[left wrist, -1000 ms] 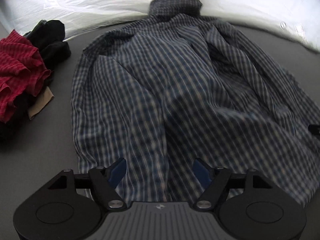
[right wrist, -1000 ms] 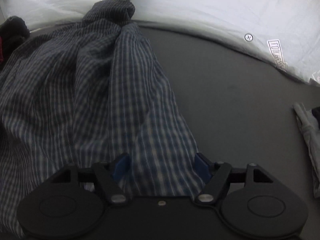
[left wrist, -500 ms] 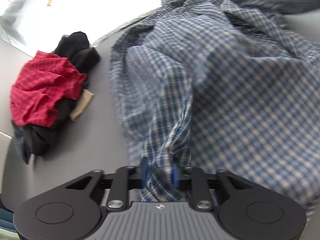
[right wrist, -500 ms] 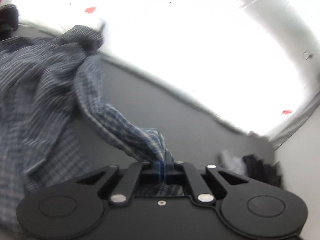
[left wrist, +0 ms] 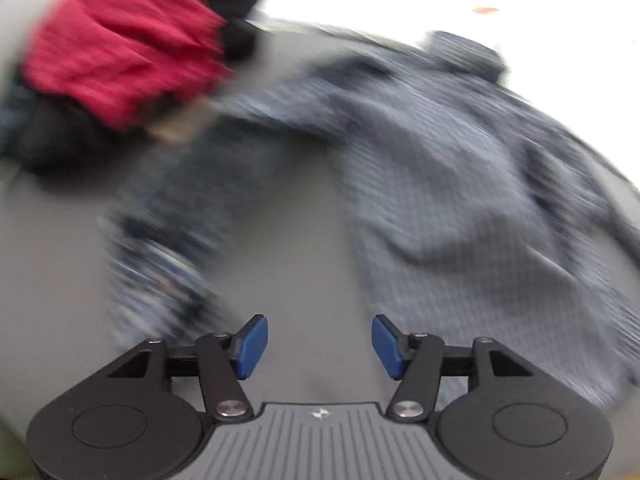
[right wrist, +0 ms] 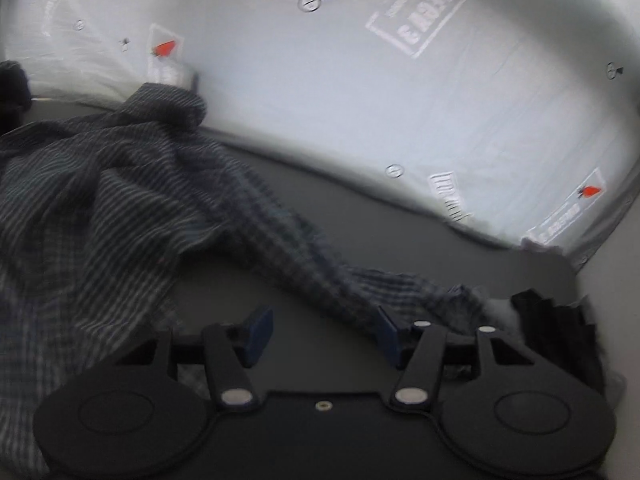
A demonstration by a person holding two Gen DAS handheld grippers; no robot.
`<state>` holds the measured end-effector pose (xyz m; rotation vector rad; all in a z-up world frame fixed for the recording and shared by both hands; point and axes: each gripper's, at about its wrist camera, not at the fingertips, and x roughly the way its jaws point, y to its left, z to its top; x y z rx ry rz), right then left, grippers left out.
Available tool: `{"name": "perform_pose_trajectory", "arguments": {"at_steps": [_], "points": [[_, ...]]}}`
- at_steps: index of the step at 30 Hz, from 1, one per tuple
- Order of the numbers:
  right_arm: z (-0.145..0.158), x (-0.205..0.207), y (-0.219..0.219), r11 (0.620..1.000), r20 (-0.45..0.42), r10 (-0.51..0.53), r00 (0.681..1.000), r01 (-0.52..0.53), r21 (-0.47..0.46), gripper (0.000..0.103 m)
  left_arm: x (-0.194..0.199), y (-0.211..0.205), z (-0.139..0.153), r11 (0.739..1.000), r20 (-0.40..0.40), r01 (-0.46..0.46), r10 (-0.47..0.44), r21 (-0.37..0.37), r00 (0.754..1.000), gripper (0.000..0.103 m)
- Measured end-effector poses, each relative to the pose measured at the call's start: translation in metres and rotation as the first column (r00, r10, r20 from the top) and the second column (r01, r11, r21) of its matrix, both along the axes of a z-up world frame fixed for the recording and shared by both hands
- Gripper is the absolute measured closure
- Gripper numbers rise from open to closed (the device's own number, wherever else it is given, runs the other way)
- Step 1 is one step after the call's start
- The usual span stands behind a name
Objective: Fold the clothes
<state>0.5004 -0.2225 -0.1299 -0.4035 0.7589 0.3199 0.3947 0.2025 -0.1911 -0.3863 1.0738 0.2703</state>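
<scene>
Lying spread and unfolded on the grey table (left wrist: 304, 240), sleeves out sideways, the checked shirt (left wrist: 460, 184) awaits every fold; left gripper (left wrist: 316, 342) and right gripper (right wrist: 324, 334) both gape, empty.

1. The left gripper (left wrist: 316, 346) is no longer pinching the checked shirt (left wrist: 460, 184); its fingers (left wrist: 251, 346) are now standing wide apart over bare surface (left wrist: 304, 240).
2. The right gripper (right wrist: 325, 338) is likewise standing spread, the cloth released.
3. Both sleeves (left wrist: 168, 224) are now lying stretched outward; the right one (right wrist: 320, 264) is reaching toward dark clothes (right wrist: 556, 332).
</scene>
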Motion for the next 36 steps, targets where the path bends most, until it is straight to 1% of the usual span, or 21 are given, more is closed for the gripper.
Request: {"name": "perform_pose_trajectory", "arguments": {"at_steps": [3,4,6,8,9,10,11,12,13,15,17,19,21,23,25,27,28,30,32,35,36], "points": [[-0.032,-0.05,0.02,0.994,-0.108,0.113,0.988,-0.112,0.02,0.045,-0.003,-0.037,-0.02,0.986,-0.039,0.104,-0.11,-0.132,0.993,0.04],[-0.035,-0.054,0.021,0.994,-0.115,0.112,0.987,-0.11,0.022,0.044,-0.003,-0.041,-0.02,0.986,-0.04,0.107,-0.113,-0.124,0.993,0.039],[-0.037,-0.057,0.018,0.995,-0.119,0.095,0.988,-0.092,0.026,0.043,-0.004,-0.048,-0.02,0.989,-0.041,0.11,-0.115,-0.1,0.993,0.024],[-0.04,-0.06,0.016,0.997,-0.123,0.077,0.989,-0.074,0.029,0.043,-0.006,-0.055,-0.019,0.991,-0.043,0.113,-0.117,-0.077,0.992,0.025],[-0.041,-0.061,0.015,0.997,-0.125,0.068,0.99,-0.065,0.031,0.044,-0.006,-0.059,-0.019,0.991,-0.043,0.115,-0.118,-0.065,0.992,0.032],[-0.043,-0.063,0.014,0.998,-0.127,0.059,0.99,-0.056,0.033,0.056,-0.007,-0.063,-0.018,0.992,-0.044,0.116,-0.119,-0.053,0.992,0.04],[-0.044,-0.064,0.013,0.998,-0.129,0.051,0.99,-0.047,0.035,0.073,-0.007,-0.066,-0.018,0.992,-0.045,0.118,-0.119,-0.042,0.992,0.062],[-0.045,-0.065,0.012,0.999,-0.131,0.042,0.99,-0.037,0.037,0.103,-0.008,-0.07,-0.018,0.992,-0.045,0.119,-0.12,-0.03,0.992,0.092],[-0.047,-0.067,0.01,0.999,-0.133,0.033,0.991,-0.028,0.039,0.102,-0.009,-0.073,-0.017,0.993,-0.046,0.12,-0.121,-0.018,0.992,0.103],[-0.049,-0.07,0.008,0.999,-0.138,0.016,0.99,-0.01,0.042,0.102,-0.015,-0.073,-0.011,0.995,-0.038,0.098,-0.098,-0.001,0.995,0.103],[-0.025,-0.075,-0.004,0.992,-0.119,-0.003,0.993,0.018,0.124,0.102,-0.027,-0.065,0.001,0.999,-0.02,0.046,-0.046,0.008,0.999,0.103],[0.004,-0.086,-0.02,0.974,-0.084,-0.03,0.996,0.048,0.222,0.102,-0.038,-0.057,0.013,1.0,-0.001,-0.006,0.006,0.016,1.0,0.103],[0.038,-0.097,-0.045,0.937,-0.083,-0.062,0.995,0.086,0.339,0.102,-0.05,-0.049,0.025,0.998,0.018,-0.058,0.058,0.023,0.998,0.103],[0.069,-0.107,-0.069,0.889,-0.094,-0.091,0.991,0.123,0.441,0.102,-0.062,-0.041,0.037,0.993,0.038,-0.11,0.109,0.028,0.993,0.103],[0.086,-0.116,-0.09,0.839,-0.132,-0.116,0.984,0.169,0.517,0.102,-0.074,-0.033,0.049,0.986,0.058,-0.162,0.16,0.033,0.985,0.103],[0.093,-0.124,-0.109,0.78,-0.193,-0.146,0.97,0.232,0.581,0.102,-0.086,-0.025,0.061,0.976,0.078,-0.214,0.211,0.037,0.974,0.103],[0.089,-0.128,-0.115,0.772,-0.215,-0.166,0.962,0.262,0.578,0.102,-0.092,-0.021,0.067,0.97,0.088,-0.239,0.235,0.039,0.968,0.102],[0.07,-0.133,-0.117,0.802,-0.248,-0.218,0.944,0.318,0.506,0.102,-0.104,-0.013,0.079,0.956,0.108,-0.29,0.284,0.041,0.953,0.102],[0.04,-0.136,-0.115,0.819,-0.322,-0.25,0.913,0.376,0.433,0.102,-0.115,-0.005,0.092,0.939,0.128,-0.34,0.332,0.042,0.934,0.101],[-0.007,-0.141,-0.112,0.834,-0.403,-0.296,0.866,0.44,0.333,0.101,-0.122,-0.001,0.058,0.934,0.028,-0.349,0.348,0.074,0.937,0.098],[-0.015,-0.143,-0.11,0.846,-0.402,-0.31,0.862,0.443,0.298,0.101,-0.123,-0.001,0.051,0.936,0.007,-0.34,0.341,0.092,0.94,0.098]]}}
